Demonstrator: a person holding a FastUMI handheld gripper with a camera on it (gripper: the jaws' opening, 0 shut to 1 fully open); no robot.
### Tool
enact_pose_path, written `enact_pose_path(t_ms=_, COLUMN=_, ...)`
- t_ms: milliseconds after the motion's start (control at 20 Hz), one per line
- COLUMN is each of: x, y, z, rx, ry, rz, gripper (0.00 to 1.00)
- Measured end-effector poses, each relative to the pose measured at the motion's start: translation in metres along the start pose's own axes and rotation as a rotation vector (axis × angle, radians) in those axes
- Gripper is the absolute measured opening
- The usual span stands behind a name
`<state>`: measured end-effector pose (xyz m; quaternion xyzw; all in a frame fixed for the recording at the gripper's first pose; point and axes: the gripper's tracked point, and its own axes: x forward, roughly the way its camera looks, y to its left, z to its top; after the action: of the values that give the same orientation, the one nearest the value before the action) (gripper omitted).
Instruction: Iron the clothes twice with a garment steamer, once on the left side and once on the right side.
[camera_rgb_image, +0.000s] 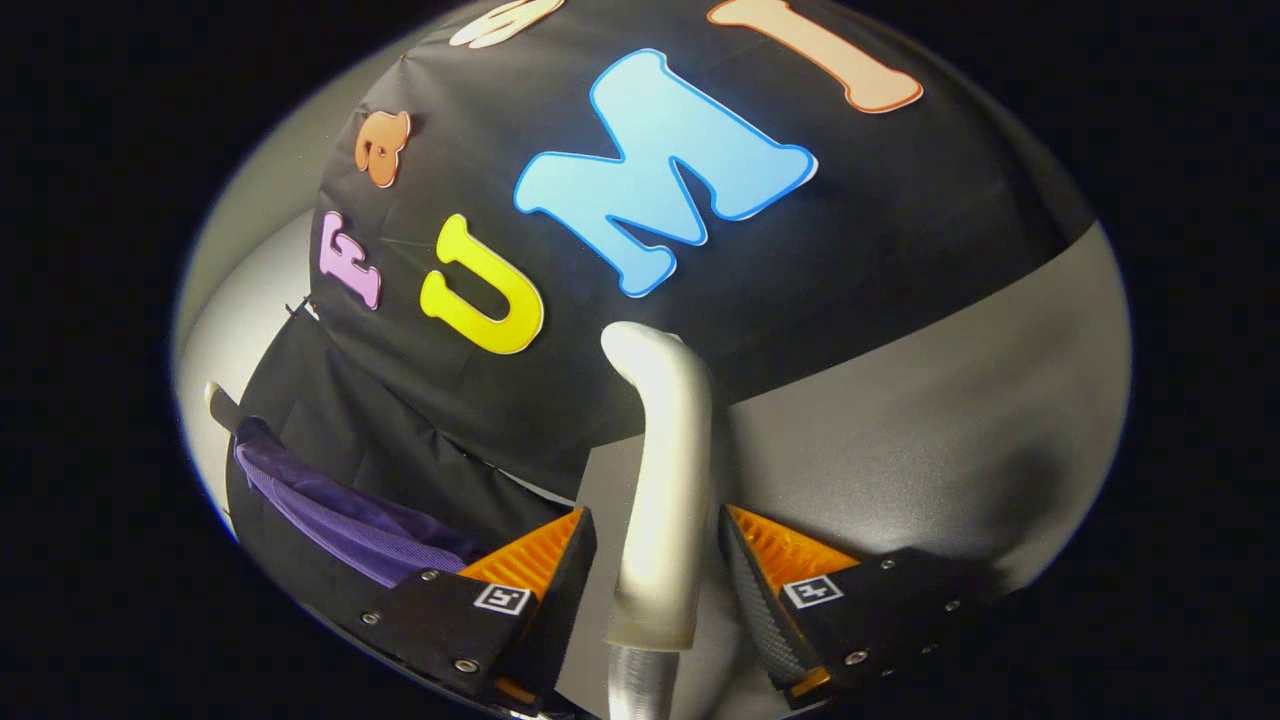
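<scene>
One steamer (662, 470) between claw (655, 570) fingers

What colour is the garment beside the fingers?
Purple garment, gripper view; steamer between the fingers.

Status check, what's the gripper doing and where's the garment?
Hand-held gripper open, fingers either side of the steamer handle, not clamped. Purple garment hangs off to the left, against the black cloth. Nothing between.
</scene>
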<state>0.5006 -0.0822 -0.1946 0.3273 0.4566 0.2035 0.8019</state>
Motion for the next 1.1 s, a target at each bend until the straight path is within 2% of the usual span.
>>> enact_pose_path(t_ms=100, x=-0.001, y=-0.001, z=0.0, rx=0.025, ry=0.004, rz=0.012, gripper=0.68)
enact_pose_path(t_ms=200, x=0.003, y=-0.001, z=0.0, rx=0.058, ry=0.003, rz=0.013, gripper=0.45)
enact_pose_path(t_ms=350, x=-0.004, y=-0.002, z=0.002, rx=0.126, ry=-0.017, rz=0.029, gripper=0.4)
enact_pose_path(t_ms=450, x=-0.015, y=-0.002, z=0.01, rx=0.1, ry=-0.092, rz=-0.005, gripper=0.33)
enact_pose_path(t_ms=600, x=-0.044, y=0.009, z=0.016, rx=0.032, ry=-0.201, rz=-0.033, gripper=0.31)
enact_pose_path(t_ms=750, x=-0.066, y=0.026, z=-0.008, rx=-0.088, ry=-0.237, rz=-0.075, gripper=0.31)
enact_pose_path(t_ms=1100, x=-0.119, y=0.087, z=-0.061, rx=-0.208, ry=-0.345, rz=-0.088, gripper=0.31)
